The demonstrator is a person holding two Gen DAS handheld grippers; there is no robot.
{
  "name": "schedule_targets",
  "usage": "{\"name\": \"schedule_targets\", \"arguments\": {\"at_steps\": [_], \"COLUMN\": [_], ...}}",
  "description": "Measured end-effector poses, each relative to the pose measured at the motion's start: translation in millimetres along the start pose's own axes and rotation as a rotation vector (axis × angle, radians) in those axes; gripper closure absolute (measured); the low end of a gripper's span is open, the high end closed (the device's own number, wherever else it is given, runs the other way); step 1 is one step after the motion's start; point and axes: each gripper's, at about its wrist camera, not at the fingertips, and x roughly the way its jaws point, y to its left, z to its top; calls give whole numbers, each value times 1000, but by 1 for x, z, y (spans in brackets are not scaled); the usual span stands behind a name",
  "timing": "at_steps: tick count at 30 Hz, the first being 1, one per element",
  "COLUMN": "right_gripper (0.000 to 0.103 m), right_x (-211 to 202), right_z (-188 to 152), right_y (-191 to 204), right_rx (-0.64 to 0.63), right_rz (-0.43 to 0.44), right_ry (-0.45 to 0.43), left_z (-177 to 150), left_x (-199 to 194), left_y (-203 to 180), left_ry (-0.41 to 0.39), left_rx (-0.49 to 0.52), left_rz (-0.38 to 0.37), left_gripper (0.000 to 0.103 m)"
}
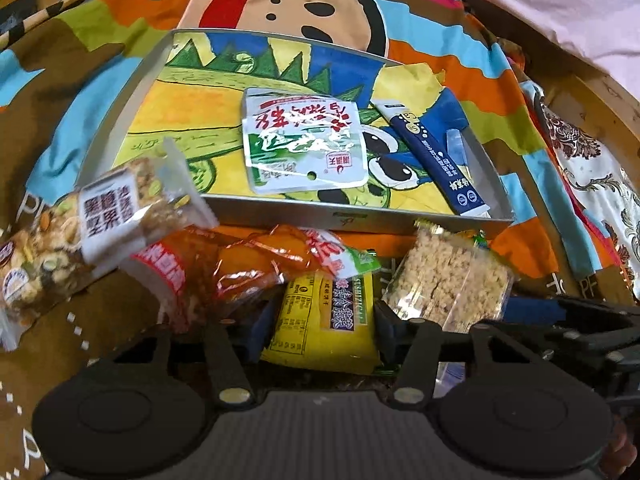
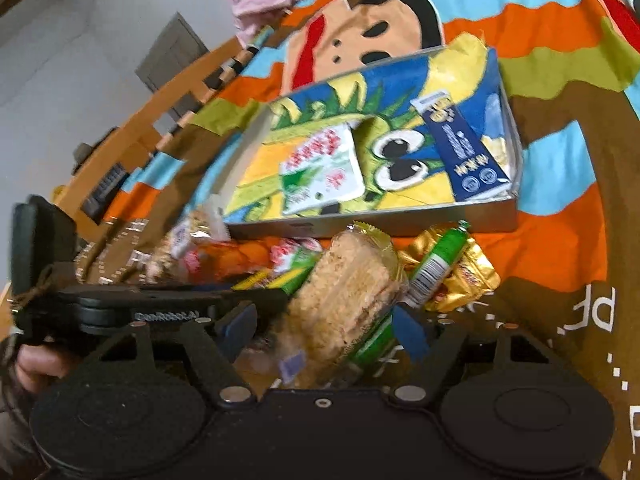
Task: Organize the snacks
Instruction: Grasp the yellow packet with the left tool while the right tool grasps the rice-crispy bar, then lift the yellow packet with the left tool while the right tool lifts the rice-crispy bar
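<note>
- My left gripper (image 1: 322, 328): blue pads on either flank of the yellow snack packet (image 1: 324, 320) and apparently clamped on it; the packet lies in the loose pile on the near side of the tray (image 1: 120, 120).
- My right gripper (image 2: 324, 332): jaws set wide around the clear-wrapped rice cracker pack (image 2: 344, 300); whether the pads actually press it, I cannot tell. That pack also lies on the near side of the tray.
- Beside the yellow packet, still near side of the tray: an orange wrapped snack (image 1: 248, 260) and a nut bar (image 1: 100, 216), the bar's end overlapping the tray's near-left corner.
- Right of the cracker pack: a green stick (image 2: 438, 264) on a gold wrapper (image 2: 476, 276).
- Inside the tray: a white-green sachet (image 1: 304, 144) centre, a navy stick sachet (image 1: 436, 156) at the right wall.
- Tray rests on a striped cartoon blanket (image 1: 432, 52).
</note>
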Motion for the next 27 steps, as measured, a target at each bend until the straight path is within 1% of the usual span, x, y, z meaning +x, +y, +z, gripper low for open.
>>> {"name": "schedule_targets", "arguments": {"at_steps": [4, 6, 7, 8, 9, 10, 11, 12, 15, 16, 17, 19, 22, 27], "right_gripper": [27, 29, 31, 36, 40, 47, 49, 47, 49, 52, 59, 62, 66, 71], "right_x": [-4, -2, 2, 6, 13, 20, 27, 32, 42, 43, 42, 41, 38, 28], "right_z": [2, 4, 5, 6, 6, 6, 7, 7, 9, 8, 8, 8, 8, 3], "right_y": [4, 6, 7, 8, 8, 8, 8, 9, 14, 14, 14, 13, 11, 18], "right_rx": [-8, -21, -34, -50, -68, -80, -91, -104, -140, -136, -135, -133, -104, -124], "right_rz": [37, 39, 28, 9, -18, -33, -44, -52, -54, -57, -57, -57, -41, -55], "right_ry": [-25, -33, -34, -32, -22, -3, 8, 13, 4, 3, 4, 13, 8, 2], "left_z": [-11, -15, -17, -17, -16, -15, -14, -13, -9, -9, -8, -9, -13, -22], "left_x": [-11, -12, -12, -12, -11, -10, -9, -8, -4, -3, -1, -1, -4, -17], "left_y": [0, 0, 0, 1, 2, 3, 3, 3, 3, 4, 5, 5, 3, -5], "left_ry": [-9, -5, -6, -7, -5, -2, -2, -3, -6, -7, -8, -11, -19, -11], "left_rx": [20, 35, 42, 39, 32, 22, 16, 15, 17, 15, 11, 13, 35, 64], "left_rz": [11, 14, 13, 11, 10, 10, 13, 16, 23, 23, 21, 21, 30, 54], "left_gripper": [46, 46, 46, 45, 44, 44, 43, 42, 39, 39, 38, 40, 45, 48]}}
